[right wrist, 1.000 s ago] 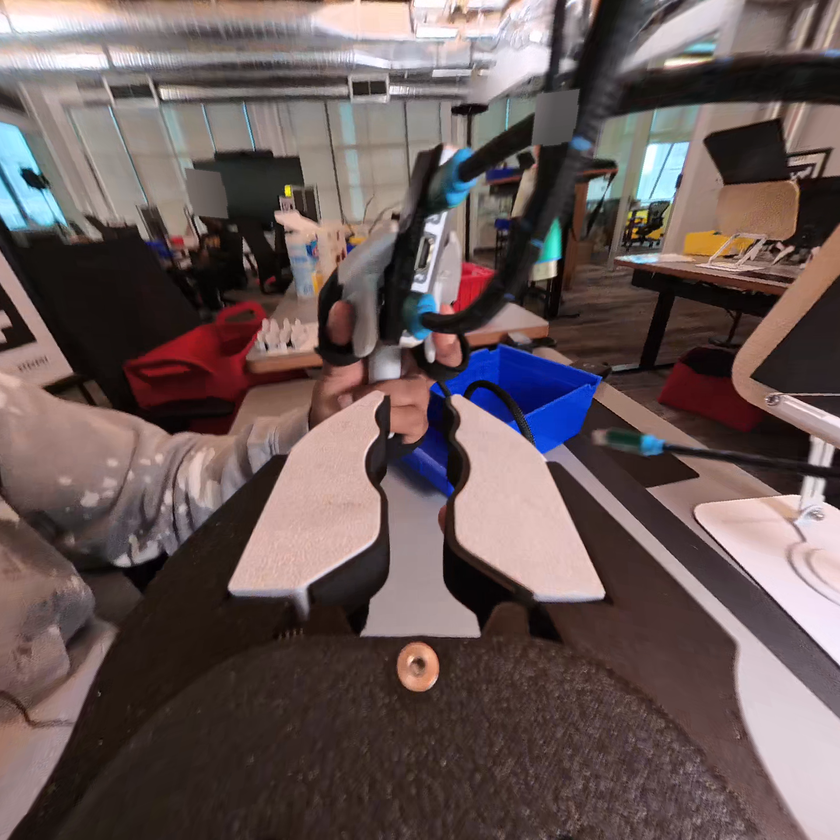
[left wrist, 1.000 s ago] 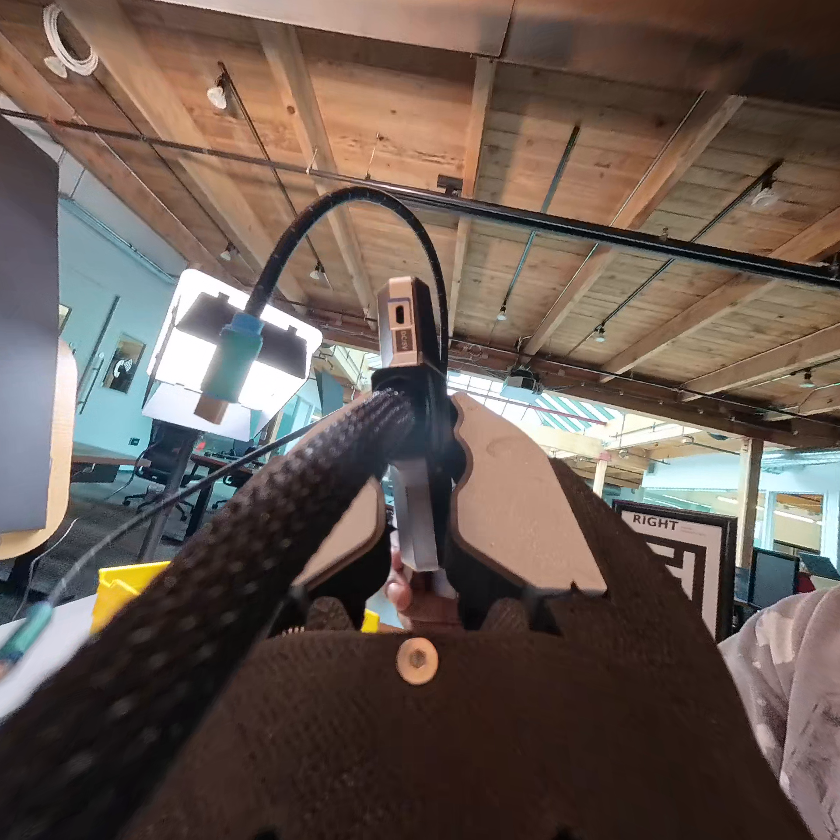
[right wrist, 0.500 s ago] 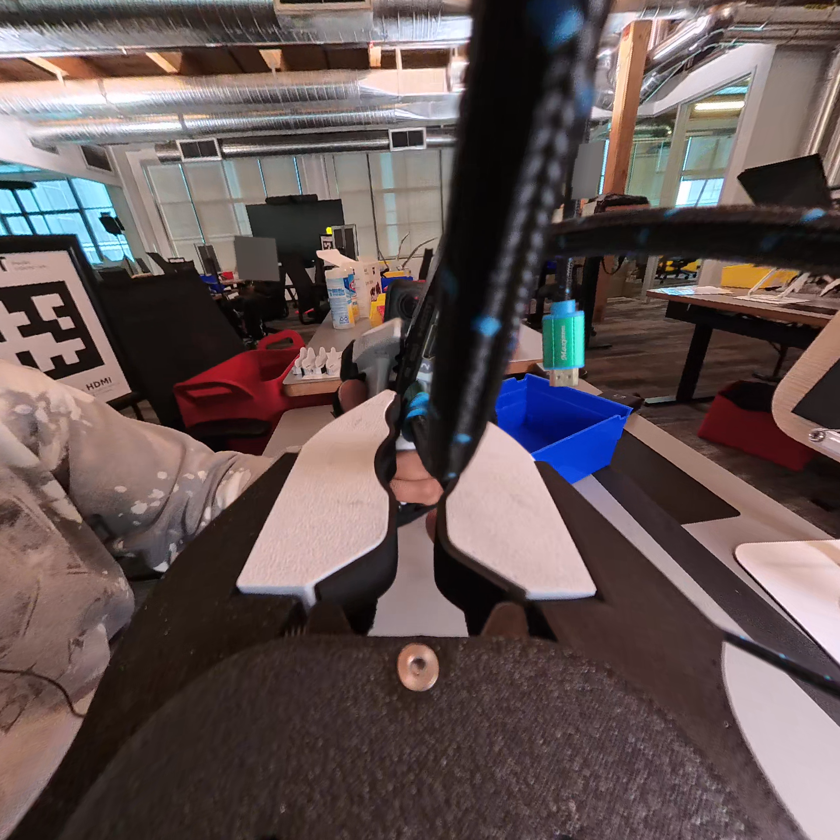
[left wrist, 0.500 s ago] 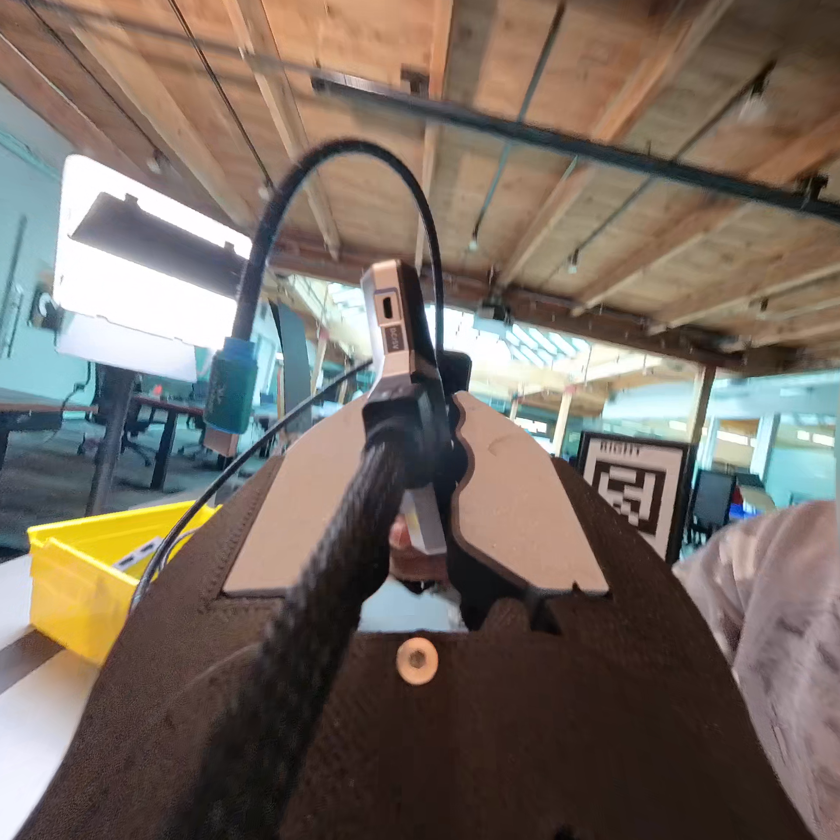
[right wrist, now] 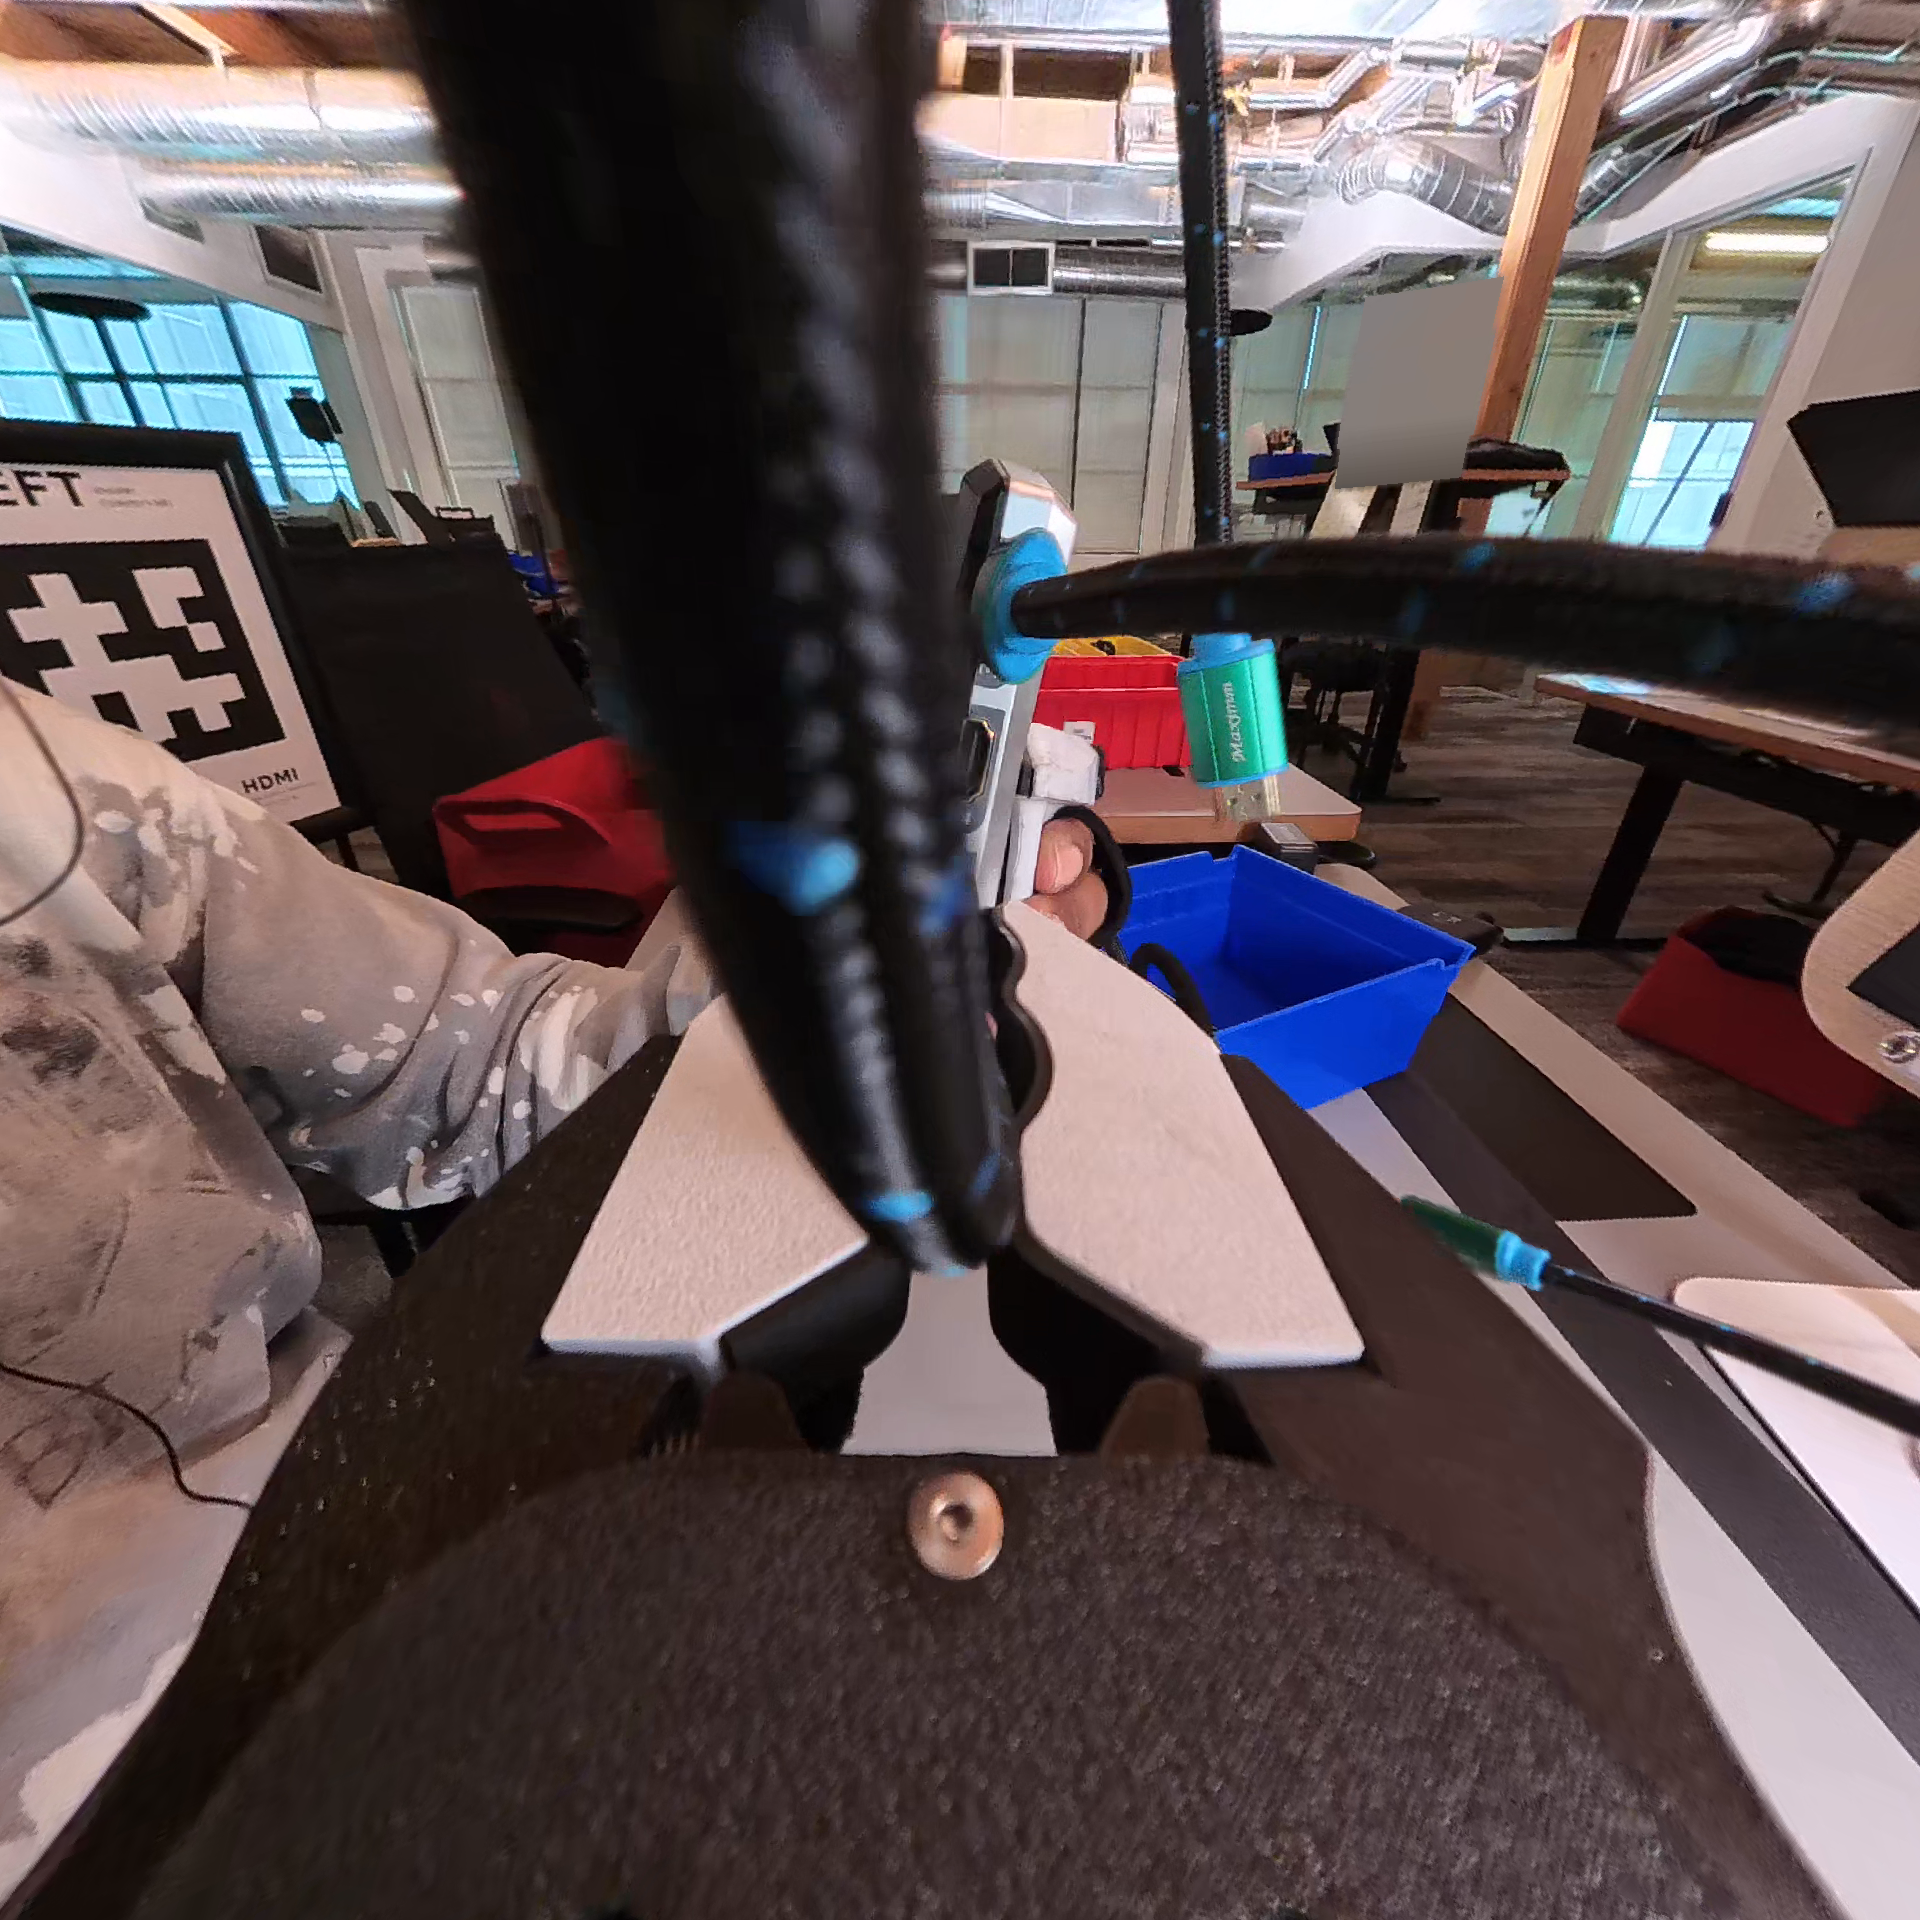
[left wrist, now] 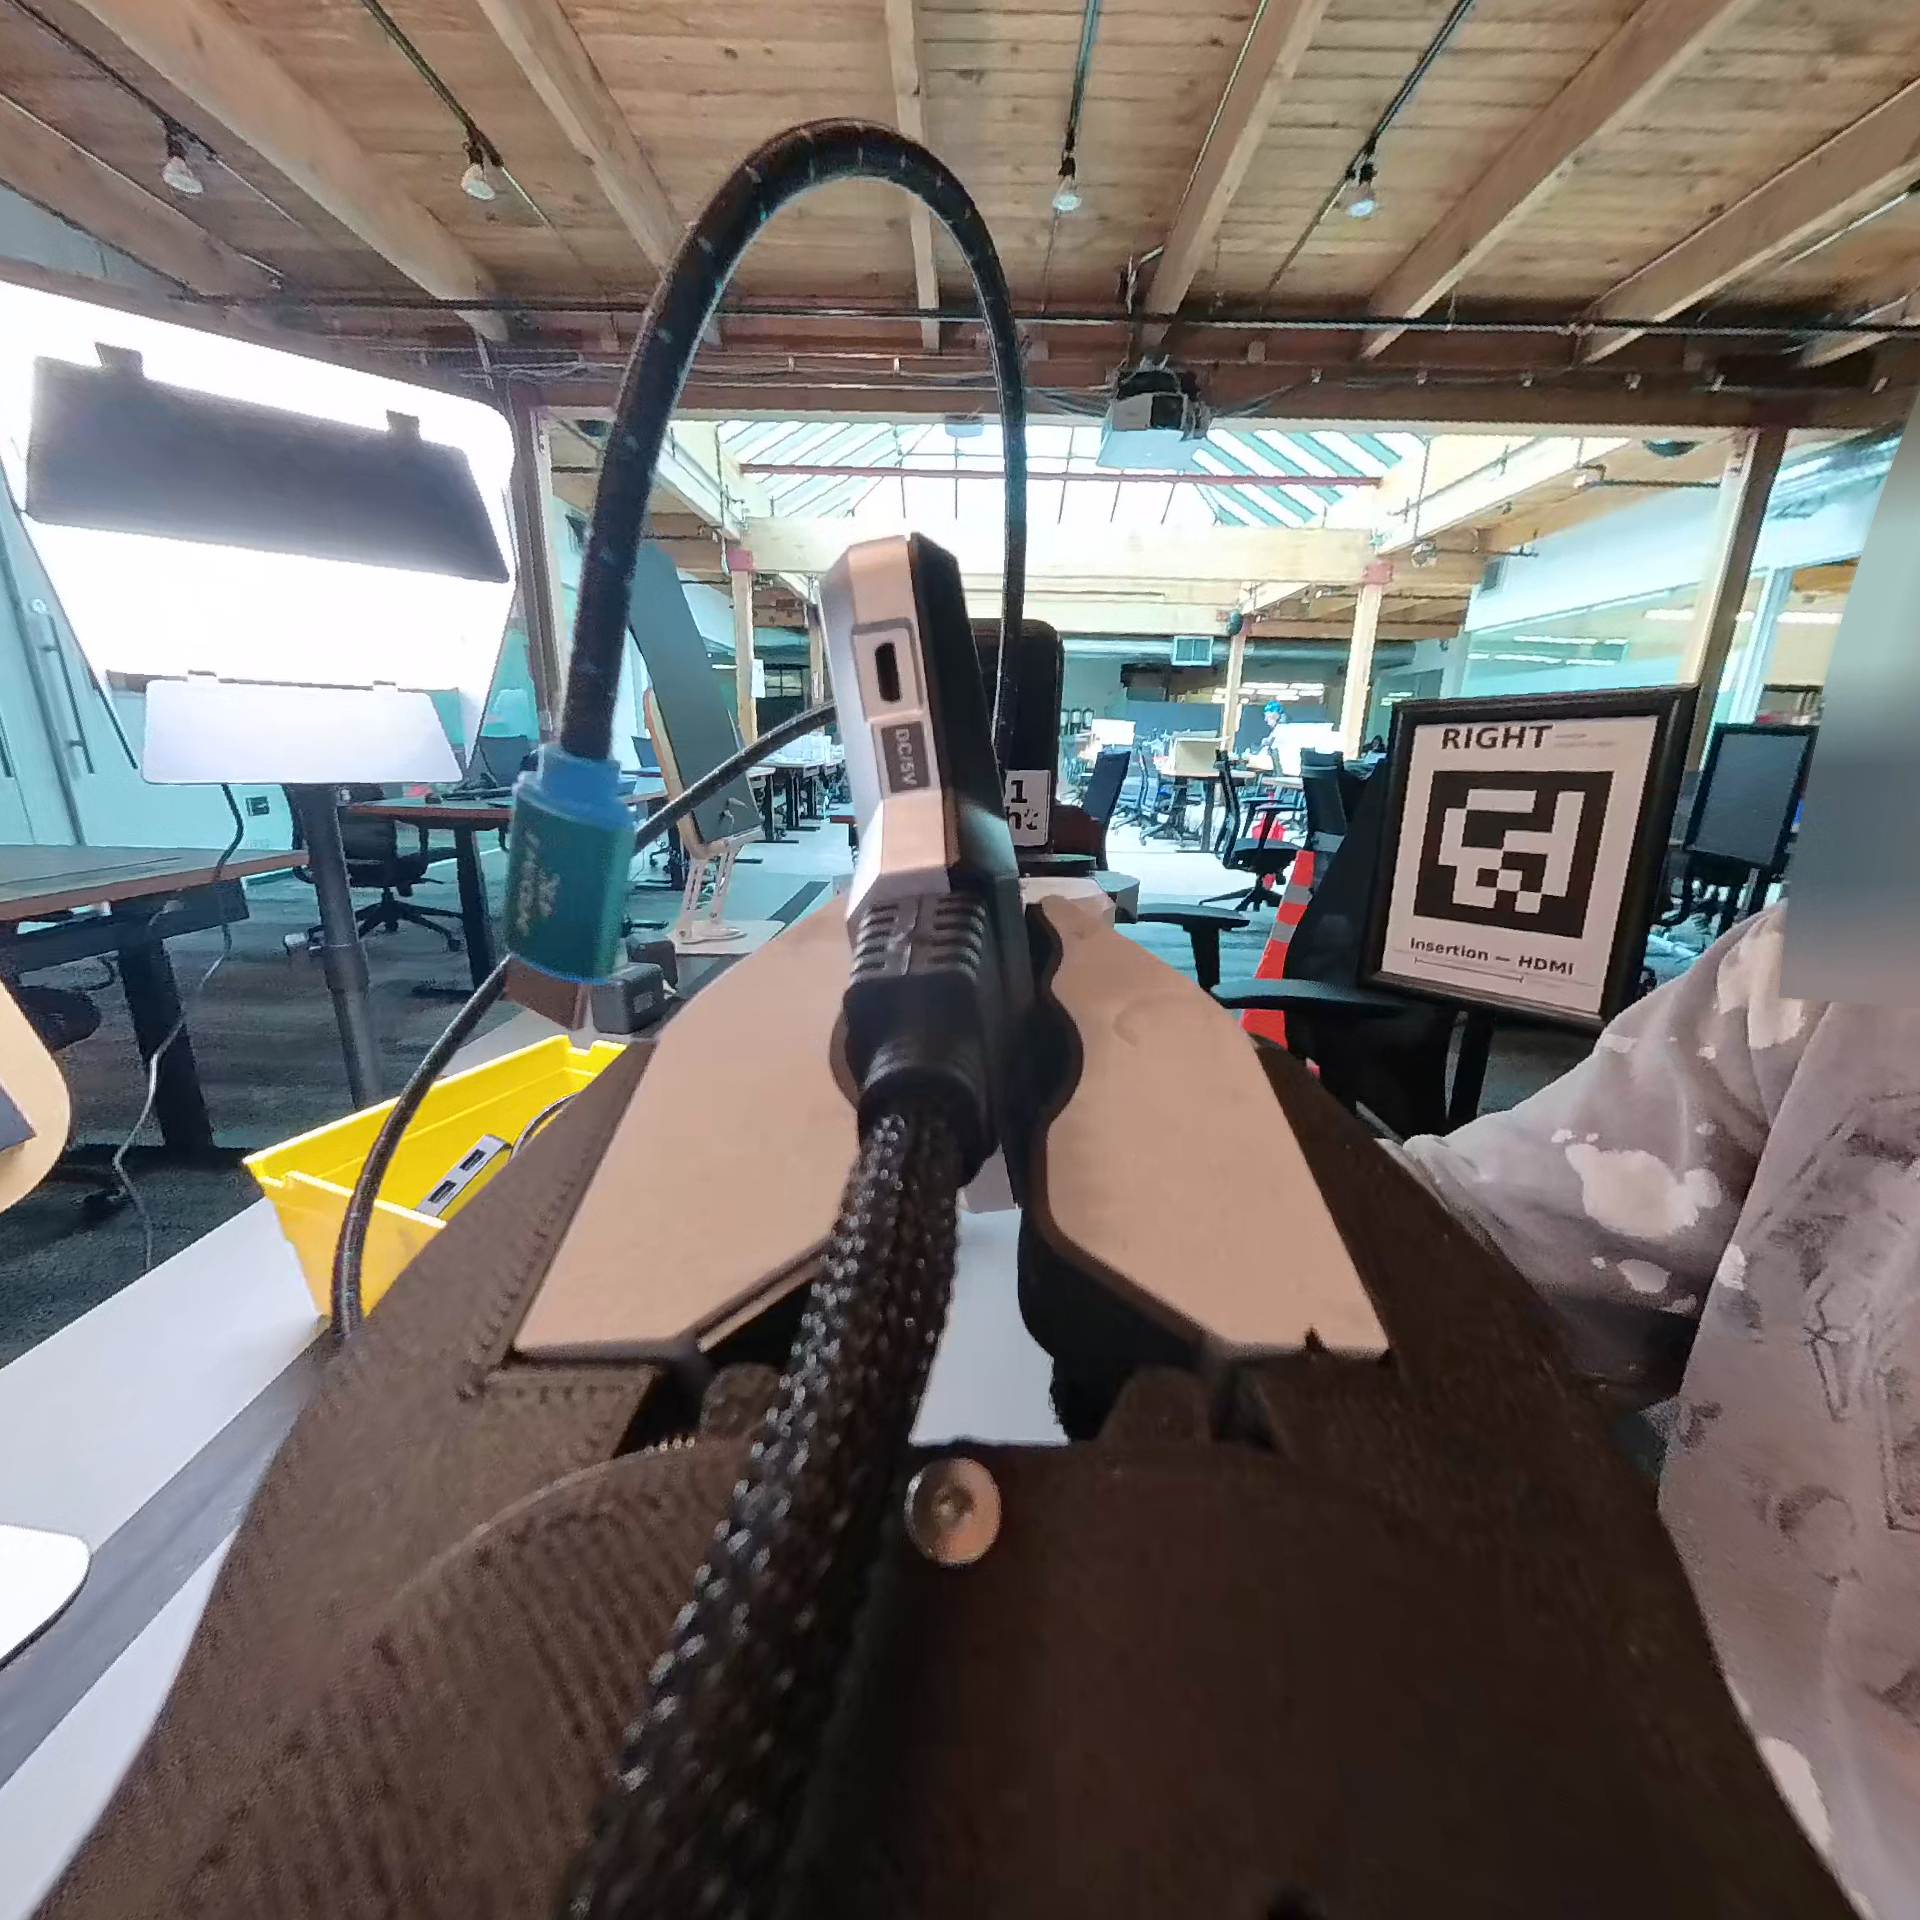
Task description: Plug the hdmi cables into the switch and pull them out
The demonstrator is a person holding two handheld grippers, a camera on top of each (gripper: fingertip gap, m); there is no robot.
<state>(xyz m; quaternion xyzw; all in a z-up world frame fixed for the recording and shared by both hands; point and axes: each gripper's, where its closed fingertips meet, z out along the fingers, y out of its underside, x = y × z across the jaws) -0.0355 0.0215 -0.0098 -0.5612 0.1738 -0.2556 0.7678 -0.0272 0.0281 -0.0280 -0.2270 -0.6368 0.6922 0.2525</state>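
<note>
Left wrist view shows the HDMI switch [left wrist: 914,748], a slim silver and black box, standing on edge between the fingers of the left claw [left wrist: 997,966], which is closed on its lower part and holds it up above the table [left wrist: 125,1351]. A black plug [left wrist: 914,987] with a thick braided cable [left wrist: 810,1403] is seated in the switch's near end, and the cable runs back over the claw body toward the camera. From behind the switch a thinner black braided cable [left wrist: 831,187] arches up and over to the left and ends in a loose teal HDMI connector [left wrist: 569,883] that hangs free beside the switch, its metal tip pointing down. Below it sits a yellow bin [left wrist: 343,1184] on the table, and a framed marker sign [left wrist: 1517,852] stands to the right by a grey spattered sleeve [left wrist: 1714,1195]. Right wrist view shows the right claw [right wrist: 982,1049] nearly closed around a thick black cable with blue flecks [right wrist: 790,623], gripped close to its tips and rising blurred past the lens. Beyond it the switch [right wrist: 1003,665] is seen side-on, with a blue-collared plug [right wrist: 1013,613] seated in its upper port and its cable running off to the right. The green connector [right wrist: 1234,717] dangles just right of the switch, above a blue bin [right wrist: 1309,977] on the table.
</note>
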